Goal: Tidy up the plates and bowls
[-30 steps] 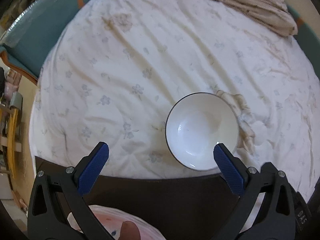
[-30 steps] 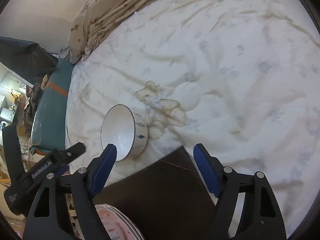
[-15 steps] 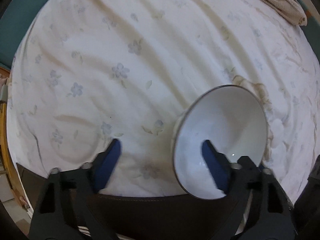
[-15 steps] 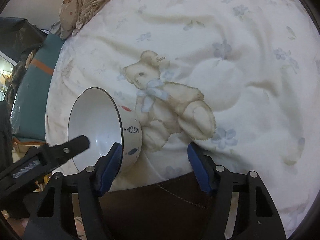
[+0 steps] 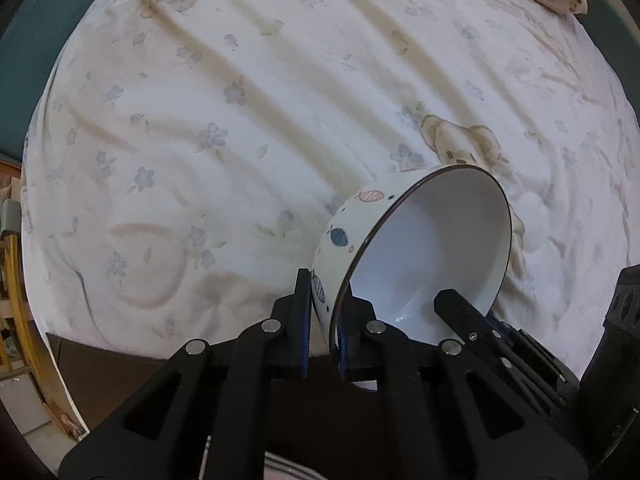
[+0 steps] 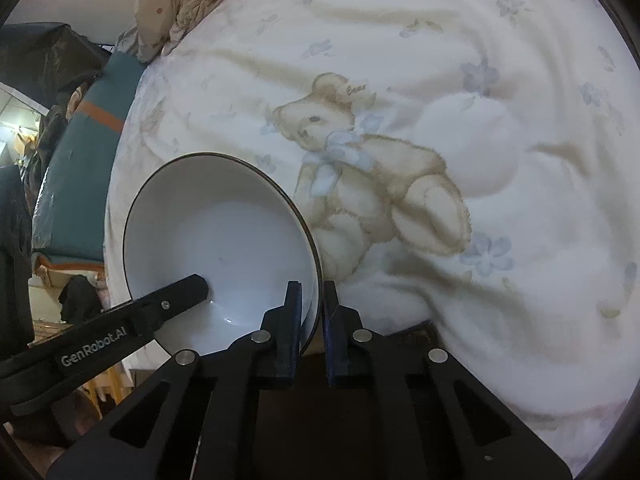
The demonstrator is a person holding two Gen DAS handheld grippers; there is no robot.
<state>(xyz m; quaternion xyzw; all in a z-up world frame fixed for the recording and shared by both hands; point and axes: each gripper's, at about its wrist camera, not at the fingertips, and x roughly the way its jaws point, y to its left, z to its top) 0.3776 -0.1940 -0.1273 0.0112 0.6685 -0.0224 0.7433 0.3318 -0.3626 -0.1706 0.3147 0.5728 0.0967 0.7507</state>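
Both my tongs pinch the bowl point(image 5: 424, 248) point(image 6: 224, 240) by its rim: left tongs point(image 5: 322, 320) on one side, right tongs point(image 6: 310, 320) on the other. It tilts at the bed's point(image 5: 200, 140) near edge.

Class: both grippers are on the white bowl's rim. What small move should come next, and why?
Probably lift it straight up, both together. The left gripper and right gripper each pinch the rim of the bowl on opposite sides, and it sits on the soft bedsheet.
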